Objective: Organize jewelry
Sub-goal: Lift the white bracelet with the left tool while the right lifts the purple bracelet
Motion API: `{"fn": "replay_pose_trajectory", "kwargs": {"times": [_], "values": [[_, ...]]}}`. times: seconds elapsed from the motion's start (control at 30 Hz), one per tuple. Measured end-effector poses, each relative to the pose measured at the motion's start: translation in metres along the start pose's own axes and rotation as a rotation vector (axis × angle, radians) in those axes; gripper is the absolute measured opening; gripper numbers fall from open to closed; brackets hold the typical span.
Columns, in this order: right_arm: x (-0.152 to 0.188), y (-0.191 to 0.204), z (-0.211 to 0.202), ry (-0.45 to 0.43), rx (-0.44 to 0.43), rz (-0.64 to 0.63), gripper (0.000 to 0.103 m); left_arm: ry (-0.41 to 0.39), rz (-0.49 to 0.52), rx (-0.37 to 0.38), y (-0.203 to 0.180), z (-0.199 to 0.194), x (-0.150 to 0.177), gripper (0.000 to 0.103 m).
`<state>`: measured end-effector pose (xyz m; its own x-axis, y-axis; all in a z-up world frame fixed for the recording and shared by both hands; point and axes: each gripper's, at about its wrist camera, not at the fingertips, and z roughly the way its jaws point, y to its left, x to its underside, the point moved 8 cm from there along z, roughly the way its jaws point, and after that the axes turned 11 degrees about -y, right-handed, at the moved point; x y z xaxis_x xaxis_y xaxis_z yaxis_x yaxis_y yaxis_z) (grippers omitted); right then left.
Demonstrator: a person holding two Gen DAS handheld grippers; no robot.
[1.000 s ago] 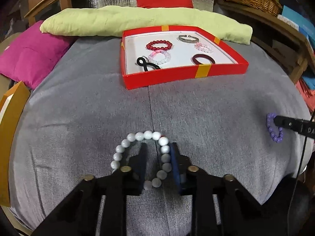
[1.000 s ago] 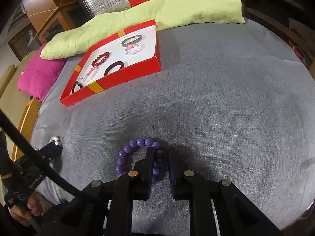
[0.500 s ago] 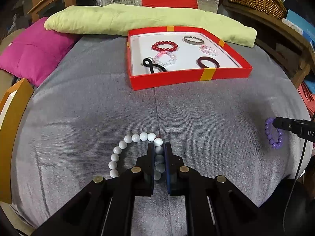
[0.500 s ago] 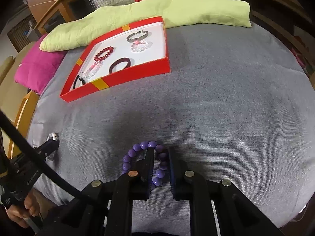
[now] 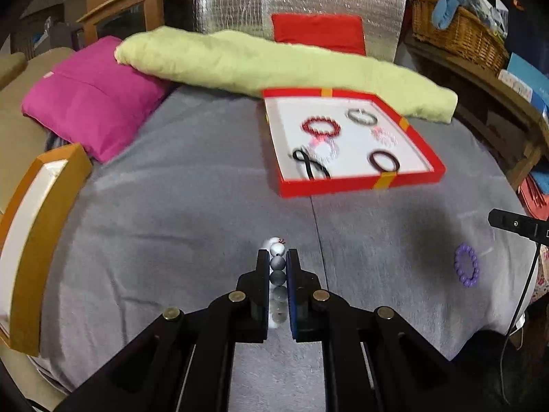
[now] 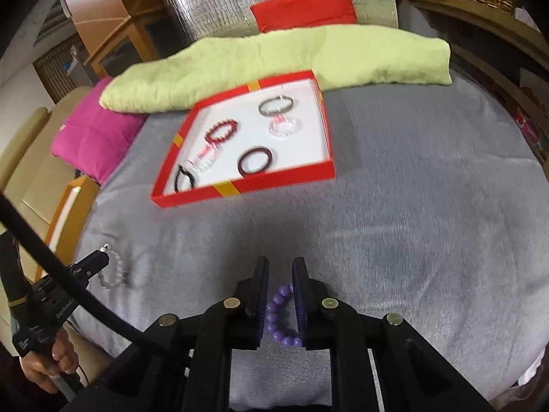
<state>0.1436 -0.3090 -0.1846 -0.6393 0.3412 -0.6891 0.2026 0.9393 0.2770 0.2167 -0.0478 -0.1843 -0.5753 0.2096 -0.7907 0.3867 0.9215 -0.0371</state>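
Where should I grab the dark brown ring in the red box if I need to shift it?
Grip the far arc of the dark brown ring, straight down from above, one claw finger inside the loop, one outside. It lies flat, offering nothing to pinch sideways, and its near arc sits close to the front wall of the red box.

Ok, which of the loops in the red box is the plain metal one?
The silver bangle at the far side of the red box, beside the clear-and-pink beaded bracelet; it is smooth, not beaded.
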Motion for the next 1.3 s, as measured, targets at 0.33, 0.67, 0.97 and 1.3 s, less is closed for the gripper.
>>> {"fn": "replay_pose_trajectory", "kwargs": {"times": [0.33, 0.67, 0.97, 1.3], "values": [[-0.024, -0.015, -0.014, -0.061, -0.077, 0.091, 0.015, -0.041, 0.03, 0.006, -0.005, -0.012, -0.023, 0.01], [0.027, -0.039, 0.005, 0.108, -0.044, 0.086, 0.065, -0.024, 0.011, 0.033, -0.014, -0.024, -0.015, 0.01], [0.062, -0.033, 0.03, 0.163, 0.078, -0.12, 0.029, -0.05, 0.017, 0.064, -0.025, -0.039, -0.017, 0.01], [0.046, -0.015, 0.01, 0.072, 0.033, -0.138, 0.01, -0.071, 0.002, 0.058, -0.019, -0.048, -0.026, 0.01]]}}
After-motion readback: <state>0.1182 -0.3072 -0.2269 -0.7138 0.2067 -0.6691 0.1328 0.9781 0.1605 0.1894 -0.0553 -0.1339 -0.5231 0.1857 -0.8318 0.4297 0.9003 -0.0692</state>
